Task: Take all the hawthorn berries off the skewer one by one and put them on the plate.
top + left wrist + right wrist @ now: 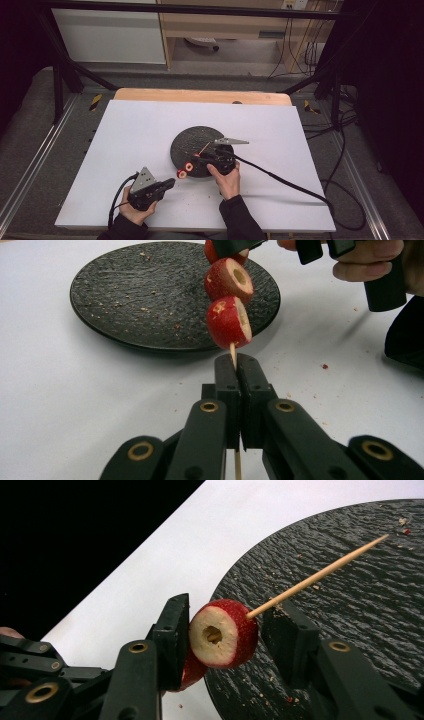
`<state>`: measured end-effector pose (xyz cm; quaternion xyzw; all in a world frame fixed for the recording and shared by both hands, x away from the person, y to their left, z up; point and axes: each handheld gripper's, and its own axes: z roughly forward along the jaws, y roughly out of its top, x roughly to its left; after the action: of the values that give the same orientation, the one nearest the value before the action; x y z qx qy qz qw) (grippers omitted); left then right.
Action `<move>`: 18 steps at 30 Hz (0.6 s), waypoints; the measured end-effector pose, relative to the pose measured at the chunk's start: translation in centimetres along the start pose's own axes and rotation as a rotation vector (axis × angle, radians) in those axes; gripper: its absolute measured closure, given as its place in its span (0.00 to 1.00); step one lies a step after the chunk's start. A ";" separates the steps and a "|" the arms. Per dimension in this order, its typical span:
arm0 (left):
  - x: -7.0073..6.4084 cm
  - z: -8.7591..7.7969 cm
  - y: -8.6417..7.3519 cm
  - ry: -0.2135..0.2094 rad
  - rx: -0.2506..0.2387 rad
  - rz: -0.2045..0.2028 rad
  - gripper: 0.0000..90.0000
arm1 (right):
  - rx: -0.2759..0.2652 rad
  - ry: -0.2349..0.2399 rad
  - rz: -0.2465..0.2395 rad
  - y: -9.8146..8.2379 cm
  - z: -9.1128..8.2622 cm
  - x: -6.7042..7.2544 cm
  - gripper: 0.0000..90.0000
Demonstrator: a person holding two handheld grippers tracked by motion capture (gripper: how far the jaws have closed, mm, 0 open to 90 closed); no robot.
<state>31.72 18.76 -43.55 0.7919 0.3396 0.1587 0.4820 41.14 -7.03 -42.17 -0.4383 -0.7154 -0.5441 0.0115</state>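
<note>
White table [150, 130] | left tongs [235, 371] pinching skewer [233, 354] | right tongs [227, 630] astride fruit [223, 633], not pressing

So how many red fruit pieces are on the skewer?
3: the lowest piece just above the left claw, another above it, the top piece in the right claw, partly hidden.

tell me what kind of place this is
Probably a lab recording rig, not a kitchen: a white table boxed in by a black frame, cables trailing over the floor, and one black plate as the sole prop.

High overhead, two close views; shared plate [197, 145]
</note>
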 end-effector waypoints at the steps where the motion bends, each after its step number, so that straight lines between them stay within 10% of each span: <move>1: 0.0 0.0 0.0 0.001 0.000 0.001 0.98 | -0.001 0.002 0.003 0.0 0.0 0.0 0.64; 18: -0.2 -0.6 0.2 -0.012 -0.033 0.002 0.98 | -0.086 -0.047 -0.008 1.7 -1.8 0.2 0.66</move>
<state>31.32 18.96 -43.08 0.7850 0.3332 0.1603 0.4970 41.31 -8.23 -40.01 -0.4482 -0.6930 -0.5641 -0.0261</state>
